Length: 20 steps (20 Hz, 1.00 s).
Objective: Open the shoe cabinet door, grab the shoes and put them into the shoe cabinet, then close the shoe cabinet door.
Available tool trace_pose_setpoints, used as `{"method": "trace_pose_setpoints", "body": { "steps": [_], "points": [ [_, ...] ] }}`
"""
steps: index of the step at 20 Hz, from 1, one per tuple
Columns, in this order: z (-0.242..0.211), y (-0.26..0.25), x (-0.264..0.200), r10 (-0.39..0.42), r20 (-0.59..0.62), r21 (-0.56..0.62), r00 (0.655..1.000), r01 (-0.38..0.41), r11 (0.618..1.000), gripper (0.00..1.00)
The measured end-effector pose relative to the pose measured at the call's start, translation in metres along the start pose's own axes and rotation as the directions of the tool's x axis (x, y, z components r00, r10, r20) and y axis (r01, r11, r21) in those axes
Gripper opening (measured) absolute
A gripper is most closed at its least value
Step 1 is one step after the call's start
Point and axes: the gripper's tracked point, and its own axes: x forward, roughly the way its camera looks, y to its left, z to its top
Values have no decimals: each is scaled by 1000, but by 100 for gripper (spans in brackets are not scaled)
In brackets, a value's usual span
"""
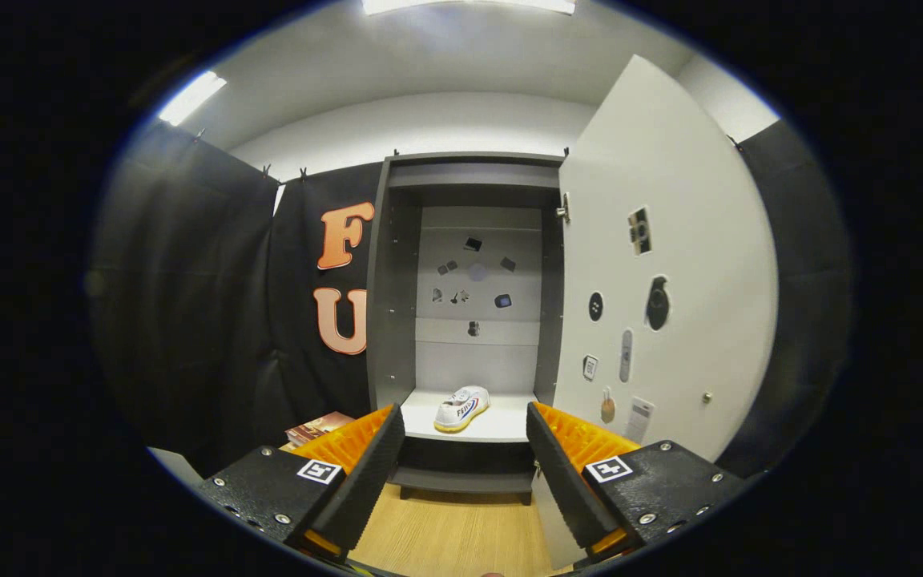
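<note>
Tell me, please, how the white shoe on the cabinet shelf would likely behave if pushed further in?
The white shoe looks like a light canvas sneaker, so it should slide easily. Its flat sole rests on the shelf, so tipping seems unlikely. The soft upper may give under pressure. The tongs are open, short of it.

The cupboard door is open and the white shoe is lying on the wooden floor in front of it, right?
Not quite. The door is open, but the white shoe sits on the shelf inside the shoe cabinet, not on the floor. The gripper view shows it, beyond the open, empty gripper.
</note>
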Motion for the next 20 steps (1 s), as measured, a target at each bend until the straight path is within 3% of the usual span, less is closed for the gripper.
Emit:
{"method": "trace_pose_setpoints", "body": {
  "steps": [7,11,15,20],
  "points": [
    [-10,-74,-70,-60,-32,71,998,62,996,95],
    [-11,-133,-106,-155,-32,102,987,157,982,95],
    [0,-187,-122,-230,-30,105,973,232,967,95],
    [4,-218,-114,-248,-42,91,968,251,964,95]
  ]
}}
